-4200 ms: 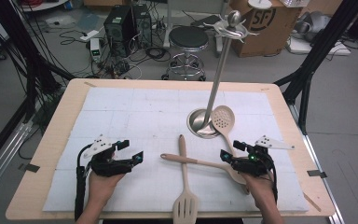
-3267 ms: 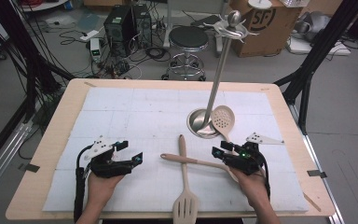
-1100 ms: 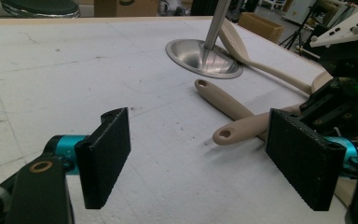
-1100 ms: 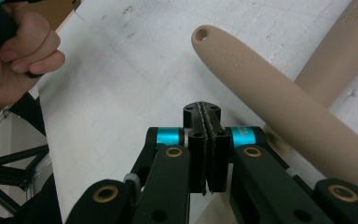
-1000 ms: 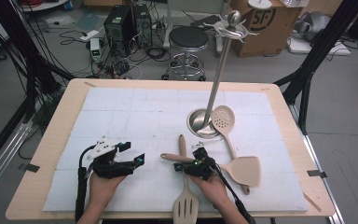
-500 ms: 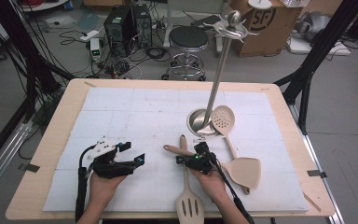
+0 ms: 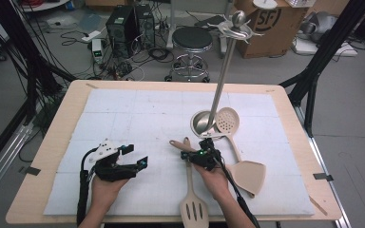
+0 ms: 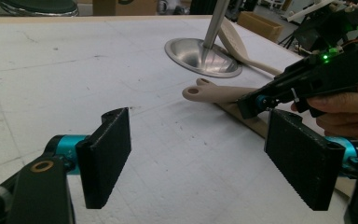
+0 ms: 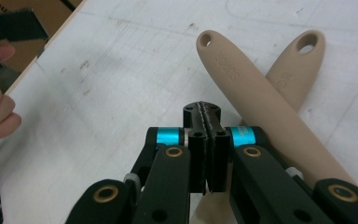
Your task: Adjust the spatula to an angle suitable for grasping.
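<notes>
My right gripper (image 7: pixel 188 155) is shut, with nothing between its pads, and lies low on the white mat. In the right gripper view its tips (image 9: pixel 203 109) sit just left of two crossed beige handles, a long one (image 9: pixel 251 88) over a shorter one (image 9: pixel 300 60). A slotted turner (image 7: pixel 193 209) and a solid spatula (image 7: pixel 252 175) lie on either side of the right hand. My left gripper (image 7: pixel 135 155) rests open on the mat to the left, its pads (image 8: pixel 107 149) wide apart around nothing. From there I see the right gripper (image 8: pixel 244 105) beside the handle ends (image 8: pixel 198 91).
A metal stand with a round base (image 7: pixel 203 124) and hooks on top (image 7: pixel 237 20) rises behind the right hand. A perforated spoon (image 7: pixel 228 119) leans against the base. The white mat (image 7: pixel 133 114) covers the wooden table (image 7: pixel 62 123). Beyond the far edge stand a stool (image 7: pixel 191 40) and boxes.
The right gripper has edged toward the far side, and the spatula's handle end has swung that way with it. The slotted turner shifted slightly right. The left gripper stayed put.
</notes>
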